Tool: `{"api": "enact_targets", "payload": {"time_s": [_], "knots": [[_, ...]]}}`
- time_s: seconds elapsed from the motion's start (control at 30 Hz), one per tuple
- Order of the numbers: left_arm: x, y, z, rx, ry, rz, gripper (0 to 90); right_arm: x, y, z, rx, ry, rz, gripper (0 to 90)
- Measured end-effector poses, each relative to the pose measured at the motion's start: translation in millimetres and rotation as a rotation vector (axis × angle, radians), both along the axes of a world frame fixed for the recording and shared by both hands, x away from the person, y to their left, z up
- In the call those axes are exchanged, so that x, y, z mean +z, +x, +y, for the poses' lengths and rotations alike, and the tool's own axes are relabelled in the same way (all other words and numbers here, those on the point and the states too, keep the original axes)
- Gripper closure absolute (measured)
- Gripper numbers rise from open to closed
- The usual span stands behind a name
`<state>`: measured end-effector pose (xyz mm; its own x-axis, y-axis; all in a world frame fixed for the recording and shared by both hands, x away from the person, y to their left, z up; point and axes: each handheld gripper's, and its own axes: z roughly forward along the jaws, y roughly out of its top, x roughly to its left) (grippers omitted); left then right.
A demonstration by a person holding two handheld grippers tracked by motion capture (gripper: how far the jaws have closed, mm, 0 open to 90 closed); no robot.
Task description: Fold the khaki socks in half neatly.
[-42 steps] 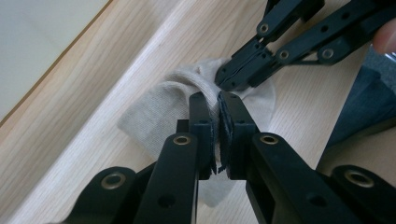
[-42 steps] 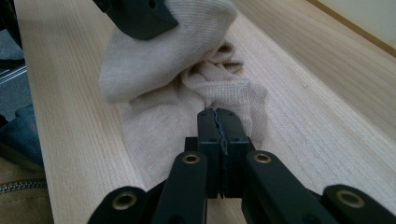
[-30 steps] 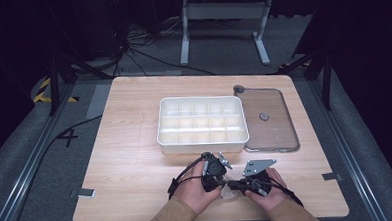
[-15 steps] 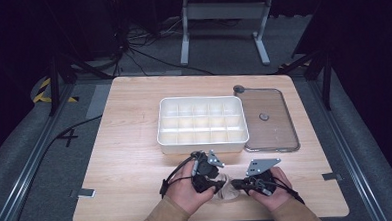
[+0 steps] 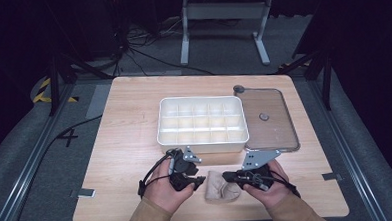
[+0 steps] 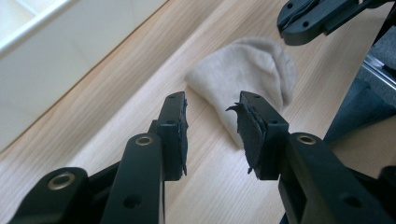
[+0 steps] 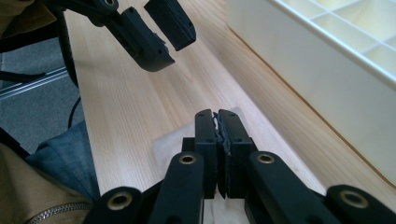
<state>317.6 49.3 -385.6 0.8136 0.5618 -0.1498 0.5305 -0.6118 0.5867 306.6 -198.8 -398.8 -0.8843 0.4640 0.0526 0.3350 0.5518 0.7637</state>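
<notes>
A beige sock (image 5: 220, 192) lies crumpled on the wooden table (image 5: 125, 143) near its front edge, between my two hands. My left gripper (image 5: 199, 180) sits just left of it. Its jaws have just been opening and now stand apart. In the left gripper view the sock (image 6: 252, 70) lies beyond the left gripper (image 6: 212, 116), with no pad pressing on it. My right gripper (image 5: 228, 177) is at the sock's right side with its jaws shut together. In the right gripper view the right gripper (image 7: 217, 116) hovers over the sock (image 7: 170, 140), nothing visible between its pads.
A white compartment tray (image 5: 160, 129) stands mid-table just behind the hands, its wall close in both gripper views (image 6: 56, 51) (image 7: 317, 88). A clear lid (image 5: 274, 122) lies to its right. The person's sleeves come in over the table's front edge.
The left gripper has drawn away leftward from the right one and its jaws have come apart. The sock now shows lying between the two grippers. The right hand has risen a little.
</notes>
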Motion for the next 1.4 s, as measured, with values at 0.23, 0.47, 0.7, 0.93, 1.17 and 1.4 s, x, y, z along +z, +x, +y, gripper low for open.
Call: {"api": "enact_targets", "payload": {"time_s": [0.23,0.47,0.7,0.93,1.17,1.4], "knots": [[-4.4,-2.0,7.3,0.019,0.022,0.016,62.1,-12.6,2.0,24.8,0.049,-0.07,0.036,88.5],[-6.5,0.1,4.4,0.001,0.042,0.031,61.0,-18.8,3.6,19.2,0.031,-0.102,0.06,88.3],[-9.4,4.4,-5.1,-0.017,0.045,0.045,59.3,-21.1,0.6,10.4,0.006,-0.122,0.061,88.2],[-12.1,8.1,-14.2,-0.045,0.043,0.05,59.2,-28.2,-0.2,-2.8,-0.026,-0.139,0.081,87.7],[-12.7,10.8,-13.7,-0.051,0.021,0.068,59.9,-36.0,0.2,-8.2,-0.039,-0.164,0.089,87.1],[-13.5,12.7,-13.6,-0.044,0.014,0.072,58.7,-46.7,2.5,-10.2,-0.048,-0.161,0.091,86.9]]}}
